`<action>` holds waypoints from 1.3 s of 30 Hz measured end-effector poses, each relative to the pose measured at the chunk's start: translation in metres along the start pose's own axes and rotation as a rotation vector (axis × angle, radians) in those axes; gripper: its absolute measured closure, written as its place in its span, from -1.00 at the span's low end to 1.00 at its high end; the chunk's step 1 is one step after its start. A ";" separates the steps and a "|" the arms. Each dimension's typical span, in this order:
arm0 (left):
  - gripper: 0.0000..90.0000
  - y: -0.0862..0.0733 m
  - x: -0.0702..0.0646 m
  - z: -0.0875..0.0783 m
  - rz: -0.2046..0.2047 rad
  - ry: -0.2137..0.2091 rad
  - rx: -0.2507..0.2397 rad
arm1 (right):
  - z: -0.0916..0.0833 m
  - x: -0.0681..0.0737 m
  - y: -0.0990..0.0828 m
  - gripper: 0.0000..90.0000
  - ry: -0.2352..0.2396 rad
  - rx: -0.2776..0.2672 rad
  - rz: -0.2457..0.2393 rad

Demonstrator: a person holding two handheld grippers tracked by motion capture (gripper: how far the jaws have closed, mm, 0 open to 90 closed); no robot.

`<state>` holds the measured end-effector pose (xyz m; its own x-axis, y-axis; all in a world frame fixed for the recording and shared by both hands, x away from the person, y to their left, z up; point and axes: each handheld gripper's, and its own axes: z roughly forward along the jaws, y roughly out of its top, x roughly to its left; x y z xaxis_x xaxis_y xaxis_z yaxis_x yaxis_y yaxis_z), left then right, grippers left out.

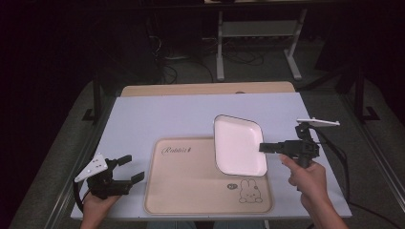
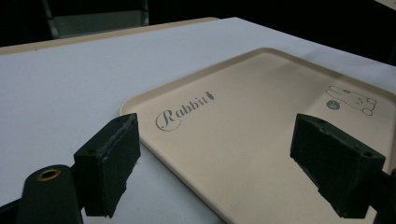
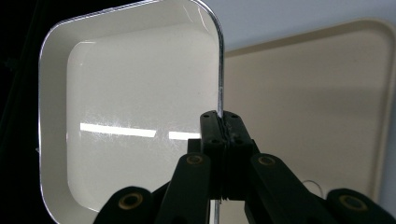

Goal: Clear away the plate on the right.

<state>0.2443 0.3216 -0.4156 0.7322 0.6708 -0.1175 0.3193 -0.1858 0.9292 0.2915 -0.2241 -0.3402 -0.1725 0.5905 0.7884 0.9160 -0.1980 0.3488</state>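
Right gripper (image 1: pixel 261 147) clamped on thin rim of white dish (image 1: pixel 237 143) over beige tray (image 1: pixel 191 191), pinch could slip and dish tilt or drop; left gripper (image 1: pixel 131 168) jaws apart, idle

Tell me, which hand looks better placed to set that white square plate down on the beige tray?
Probably the right. The right gripper is shut on the rim of the white square plate, above the beige rabbit-print tray. The left gripper sits open beside the tray's left edge, holding nothing.
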 end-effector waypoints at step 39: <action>-0.65 0.000 0.000 -0.001 0.001 0.002 -0.001 | 0.097 0.004 -0.021 0.97 -0.144 0.043 -0.030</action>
<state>0.2435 0.3219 -0.4157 0.7311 0.6723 -0.1158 0.3183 -0.1860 0.9296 0.3066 -0.1416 -0.3941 -0.1494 0.7023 0.6960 0.9264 -0.1467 0.3468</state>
